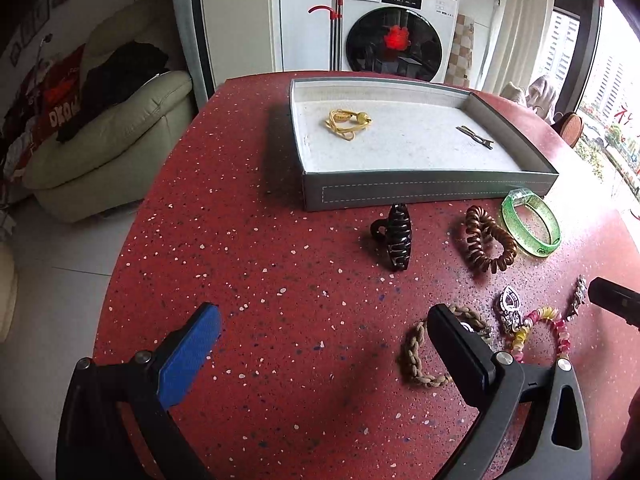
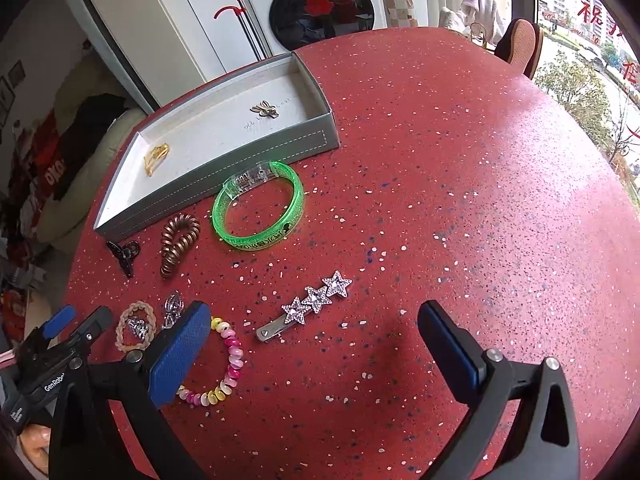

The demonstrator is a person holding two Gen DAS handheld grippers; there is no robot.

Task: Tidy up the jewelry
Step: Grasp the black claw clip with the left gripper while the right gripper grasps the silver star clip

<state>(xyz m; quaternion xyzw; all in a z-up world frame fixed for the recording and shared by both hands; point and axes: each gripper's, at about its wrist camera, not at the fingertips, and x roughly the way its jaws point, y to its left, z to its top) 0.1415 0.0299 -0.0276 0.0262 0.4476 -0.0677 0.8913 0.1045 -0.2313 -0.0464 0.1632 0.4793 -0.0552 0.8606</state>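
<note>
Jewelry lies scattered on a red speckled counter (image 2: pixel 440 160) in front of a grey tray (image 1: pixel 432 192). Tray contents: a yellow hair tie (image 1: pixel 347 123) toward its left end and a metal hair clip (image 1: pixel 475 136) toward its right end, well apart. Outside the tray, near its front wall: a black claw clip (image 1: pixel 396 238), a brown spiral hair tie (image 1: pixel 486 244) and a green bangle (image 2: pixel 258 210), the bangle just beside the wall. Nearer the cameras: a braided tan bracelet (image 1: pixel 416 356), a pink-and-yellow bead bracelet (image 2: pixel 224 364), a rhinestone brooch (image 1: pixel 510 308) and a star-studded hair clip (image 2: pixel 308 306).

Left gripper (image 1: pixel 324 340): fingers spread wide apart, holding nothing, over bare counter; its right finger overlaps the braided bracelet in view. Right gripper (image 2: pixel 314 344): fingers likewise wide apart and empty, the star clip lying between them ahead, the bead bracelet beside its left finger.
</note>
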